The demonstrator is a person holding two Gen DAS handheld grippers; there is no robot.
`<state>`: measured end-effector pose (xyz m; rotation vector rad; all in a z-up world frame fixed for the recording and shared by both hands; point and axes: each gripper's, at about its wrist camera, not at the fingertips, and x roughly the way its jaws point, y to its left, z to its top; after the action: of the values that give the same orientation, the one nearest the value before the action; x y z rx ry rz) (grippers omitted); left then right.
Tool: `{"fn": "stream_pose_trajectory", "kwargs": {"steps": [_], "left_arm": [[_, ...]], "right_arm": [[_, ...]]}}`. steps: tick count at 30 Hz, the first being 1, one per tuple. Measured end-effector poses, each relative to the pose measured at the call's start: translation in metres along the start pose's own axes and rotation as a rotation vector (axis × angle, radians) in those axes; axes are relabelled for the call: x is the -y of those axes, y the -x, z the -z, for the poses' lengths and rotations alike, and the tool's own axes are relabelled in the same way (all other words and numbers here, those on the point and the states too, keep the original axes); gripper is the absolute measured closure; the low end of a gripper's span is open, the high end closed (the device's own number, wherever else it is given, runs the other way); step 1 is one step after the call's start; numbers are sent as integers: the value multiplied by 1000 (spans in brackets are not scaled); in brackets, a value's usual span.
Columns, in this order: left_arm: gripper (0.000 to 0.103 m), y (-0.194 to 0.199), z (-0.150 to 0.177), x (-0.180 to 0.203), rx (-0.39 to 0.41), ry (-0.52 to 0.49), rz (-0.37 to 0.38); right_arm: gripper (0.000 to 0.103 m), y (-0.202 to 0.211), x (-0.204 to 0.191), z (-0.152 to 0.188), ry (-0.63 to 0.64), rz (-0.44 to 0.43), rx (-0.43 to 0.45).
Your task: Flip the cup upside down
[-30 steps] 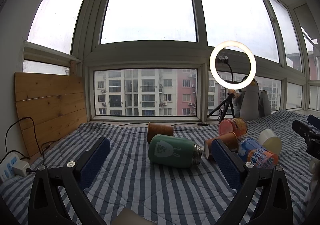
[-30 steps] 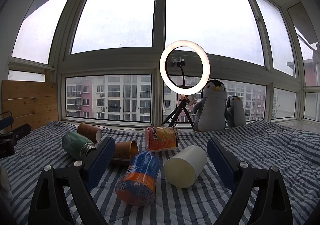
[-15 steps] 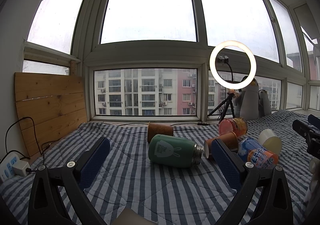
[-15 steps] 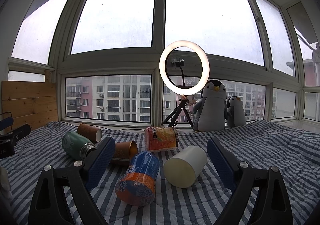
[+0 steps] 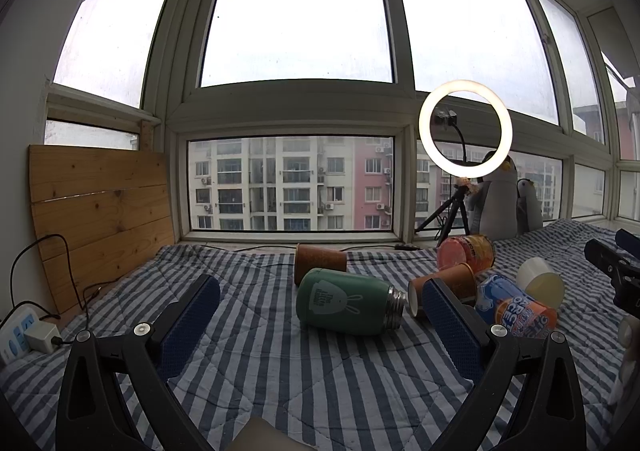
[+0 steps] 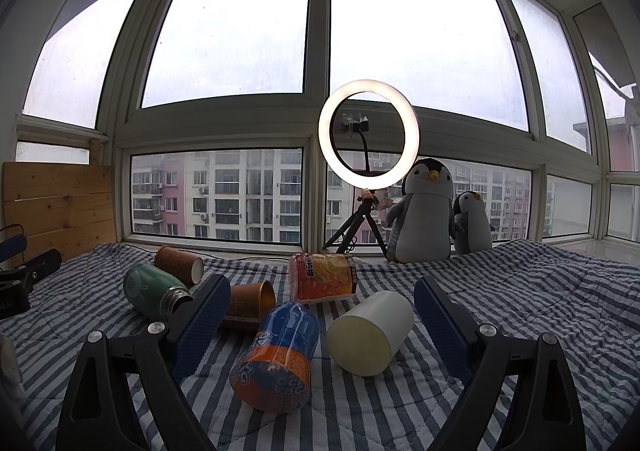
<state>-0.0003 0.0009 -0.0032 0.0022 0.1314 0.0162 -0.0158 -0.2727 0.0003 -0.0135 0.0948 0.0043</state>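
Several cups lie on their sides on a blue striped quilt (image 5: 256,363). A green steel flask (image 5: 344,307) lies ahead of my open, empty left gripper (image 5: 320,315), with a brown paper cup (image 5: 318,261) behind it. In the right wrist view a white cup (image 6: 370,333) and a blue-orange cup (image 6: 280,355) lie between the fingers of my open, empty right gripper (image 6: 322,317). A brown paper cup (image 6: 250,305) and an orange noodle cup (image 6: 322,281) lie just beyond. The flask also shows in the right wrist view (image 6: 154,291).
A ring light on a tripod (image 6: 368,143) and two plush penguins (image 6: 426,211) stand at the window sill. A wooden board (image 5: 100,211) leans at the left, with a power strip (image 5: 20,331) and cables. The right gripper shows at the right edge of the left wrist view (image 5: 616,271).
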Motion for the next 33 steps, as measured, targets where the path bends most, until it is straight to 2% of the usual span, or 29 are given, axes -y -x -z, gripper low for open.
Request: {"fn": "stream_pose_trajectory", "kwargs": {"steps": [27,30,33], "left_arm": [[1,-2,-1,1,-11,1,1],[1,-5,0,1,-23,2,1],[1,-5,0,0,-25,5,1]], "right_arm": [[12,-3,2,-1,-16,-4,-13],[9,-9,7,3,-38,-13,-31],[8,-15,22,0,-113,-32,-69]]}}
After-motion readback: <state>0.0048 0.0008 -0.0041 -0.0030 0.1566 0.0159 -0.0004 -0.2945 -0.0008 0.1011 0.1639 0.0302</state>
